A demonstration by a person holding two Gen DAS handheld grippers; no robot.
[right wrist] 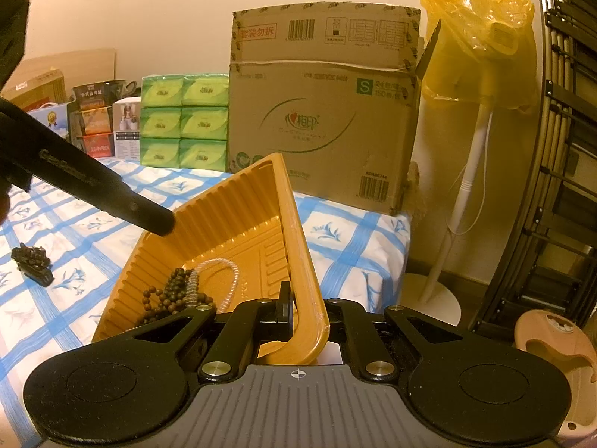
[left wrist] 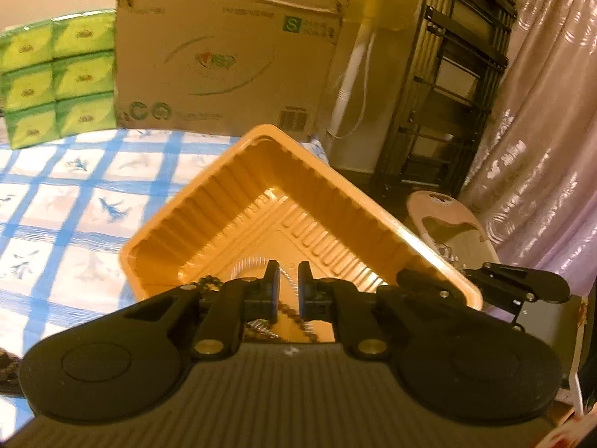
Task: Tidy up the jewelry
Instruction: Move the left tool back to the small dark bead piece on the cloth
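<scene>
An orange ribbed plastic tray (left wrist: pixel 335 201) is tilted above the blue checked bedcover. My right gripper (right wrist: pixel 304 317) is shut on the tray's near rim (right wrist: pixel 309 287). Inside the tray lie dark brown bead strings (right wrist: pixel 175 291) and a clear coiled bracelet (right wrist: pixel 220 276). My left gripper (left wrist: pixel 288 287) hovers over the tray's inside, jaws a little apart, with a bead string (left wrist: pixel 294 317) and a silvery coil under and between them. In the right wrist view the left gripper's finger (right wrist: pixel 112 194) reaches over the tray's far wall. Another dark bead piece (right wrist: pixel 31 261) lies on the bedcover at the left.
A large cardboard box (right wrist: pixel 324 112) and stacked green tissue packs (right wrist: pixel 184 123) stand at the back of the bed (right wrist: pixel 354 239). A white fan stand with a yellow bag (right wrist: pixel 474 56), a black folding rack (right wrist: pixel 559 186) and a pink foot tub (right wrist: pixel 552 339) stand on the floor at the right.
</scene>
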